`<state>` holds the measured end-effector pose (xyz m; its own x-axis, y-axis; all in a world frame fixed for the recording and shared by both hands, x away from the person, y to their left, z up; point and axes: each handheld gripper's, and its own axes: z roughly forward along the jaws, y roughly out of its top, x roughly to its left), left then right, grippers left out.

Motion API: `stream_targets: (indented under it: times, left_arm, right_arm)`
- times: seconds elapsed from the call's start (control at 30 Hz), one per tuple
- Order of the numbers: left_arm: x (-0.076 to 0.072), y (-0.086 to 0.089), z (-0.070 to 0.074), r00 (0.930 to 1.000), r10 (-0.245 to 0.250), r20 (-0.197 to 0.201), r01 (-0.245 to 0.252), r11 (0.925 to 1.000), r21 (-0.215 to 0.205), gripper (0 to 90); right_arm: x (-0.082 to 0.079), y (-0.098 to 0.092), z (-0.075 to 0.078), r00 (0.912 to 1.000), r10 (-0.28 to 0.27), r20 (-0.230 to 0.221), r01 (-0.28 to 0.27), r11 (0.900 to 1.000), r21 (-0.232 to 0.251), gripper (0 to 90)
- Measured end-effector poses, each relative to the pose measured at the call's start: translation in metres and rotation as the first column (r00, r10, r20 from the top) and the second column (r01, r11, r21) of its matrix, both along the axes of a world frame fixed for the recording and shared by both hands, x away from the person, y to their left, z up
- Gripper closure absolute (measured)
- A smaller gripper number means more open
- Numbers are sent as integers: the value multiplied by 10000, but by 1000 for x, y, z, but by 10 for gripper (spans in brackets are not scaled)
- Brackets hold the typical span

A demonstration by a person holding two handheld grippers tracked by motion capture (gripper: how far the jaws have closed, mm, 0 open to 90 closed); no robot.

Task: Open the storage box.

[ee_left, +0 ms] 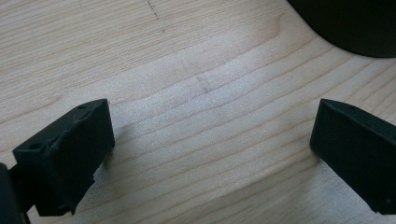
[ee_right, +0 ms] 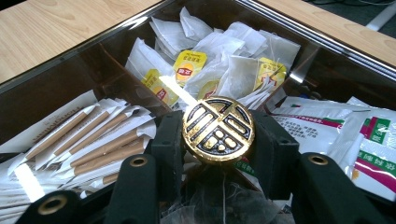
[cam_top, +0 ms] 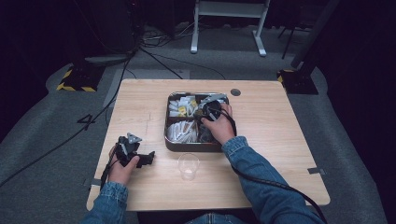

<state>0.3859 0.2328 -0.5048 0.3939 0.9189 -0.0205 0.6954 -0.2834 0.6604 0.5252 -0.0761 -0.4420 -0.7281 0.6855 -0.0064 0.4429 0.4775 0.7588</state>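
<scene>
My right tool (ee_right: 218, 154) sits over the middle of the divided tin (cam_top: 169, 140), jaws either side of the round gold-and-black knob (ee_right: 218, 129) at the tin's centre, where the dividers meet. The jaws look right against the knob's sides; I can't tell for sure that the pads are pressing yet. The knob stands among the compartments: tea bags with yellow tags (ee_right: 189, 65) behind it, paper-wrapped sticks (ee_right: 88, 140) to one side, green-and-red sachets (ee_right: 373, 140) to the other.

My left tool (ee_left: 205, 149) is parked on the surface (cam_top: 280, 140), jaws wide apart, nothing between them, just wood grain under it. In the high view it sits at the near left corner, well apart from the tin.

Risks as I judge them:
- Knob is round and glossy, so the grip is only on its rim. If the pads close off-centre it could squirt out or twist.
- If the knob belongs to a clear lid or insert, lifting one-handed could tilt it and the tin may drag along, since nothing holds the tin down.
- A loose tea bag lies just under the knob; a jaw could snag it and pull it out.
- The clear plastic cup (cam_top: 188, 165) stands near the tin's front edge, by my right forearm; pulling back could knock it over.
</scene>
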Motion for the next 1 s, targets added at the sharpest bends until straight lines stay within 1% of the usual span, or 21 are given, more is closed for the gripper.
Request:
stream_targets:
  times: [0.53, 0.63, 0.77, 0.87, 0.9, 0.93, 0.97, 1.0]
  left_arm:
    - [0, -1, 0, 10000, 43, -24, -43, 10000, -32, 1]
    - [0, -1, 0, 10000, 37, -18, -37, 10000, -35, 1]
    - [-1, -1, 0, 10000, 65, -13, -65, 10000, -21, 2]
    - [0, 0, 0, 10000, 56, -2, -56, 10000, 11, 2]
    - [0, 0, 0, 10000, 66, -2, -66, 10000, -3, 1]
    - [0, 0, 0, 10000, 66, -2, -66, 10000, -3, 2]
    - [0, 0, 0, 10000, 45, -14, -45, 10000, 8, 3]
    - [0, 0, 0, 10000, 39, -4, -39, 10000, -8, 3]
  right_arm:
    - [-1, 0, 0, 10000, -77, 31, 77, 10000, 27, 587]
    - [-1, 0, 1, 10000, -77, 35, 76, 9999, 140, 588]
    - [-1, 0, 2, 9999, -67, 78, 66, 9999, 91, 588]
    - [-1, 0, 6, 9999, -4, 108, 3, 10000, 79, 588]
    - [-2, -2, 11, 9998, -3, 191, -1, 9998, 195, 588]
    - [-2, -2, 11, 9998, -3, 191, -1, 9998, 195, 588]
    - [-3, -6, 18, 9995, -19, 309, 8, 9994, 350, 588]
    - [-3, -6, 18, 9995, -19, 309, 8, 9994, 350, 588]
